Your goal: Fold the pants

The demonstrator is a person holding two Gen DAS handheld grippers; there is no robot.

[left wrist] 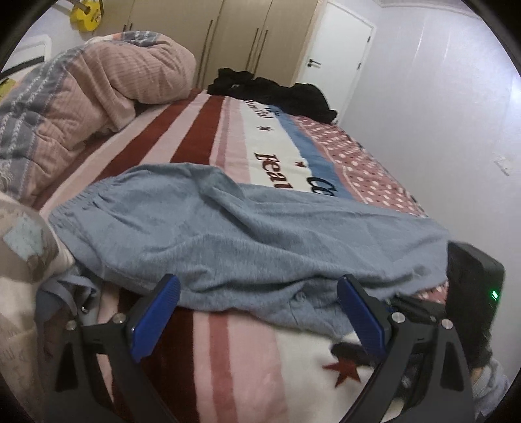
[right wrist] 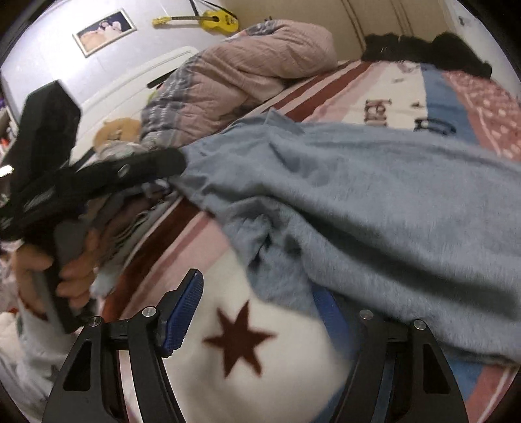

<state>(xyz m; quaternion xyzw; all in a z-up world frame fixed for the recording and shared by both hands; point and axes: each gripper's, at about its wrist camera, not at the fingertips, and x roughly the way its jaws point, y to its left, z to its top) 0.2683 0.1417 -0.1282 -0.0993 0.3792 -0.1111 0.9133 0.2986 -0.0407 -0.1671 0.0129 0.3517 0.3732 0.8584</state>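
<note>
The blue-grey fleece pants (left wrist: 247,234) lie rumpled across the striped bed blanket (left wrist: 247,354). In the left wrist view my left gripper (left wrist: 259,314) is open. Its blue pads (left wrist: 156,317) stand wide apart at the pants' near edge and press on nothing. The right wrist view shows the pants (right wrist: 374,208) filling the right side. My right gripper (right wrist: 257,312) is open over the star print, and the cloth's edge lies over its right finger (right wrist: 329,309). A hand (right wrist: 65,270) holds the left gripper (right wrist: 107,182) at the pants' left end. The right gripper's body (left wrist: 472,286) sits at the pants' right end.
A bunched pink quilt (left wrist: 107,84) lies at the bed's far left, and a pile of black clothes (left wrist: 276,91) lies at its far end. Wardrobe doors (left wrist: 228,39) and a white door (left wrist: 338,55) stand behind. A yellow ukulele (right wrist: 211,19) hangs on the wall.
</note>
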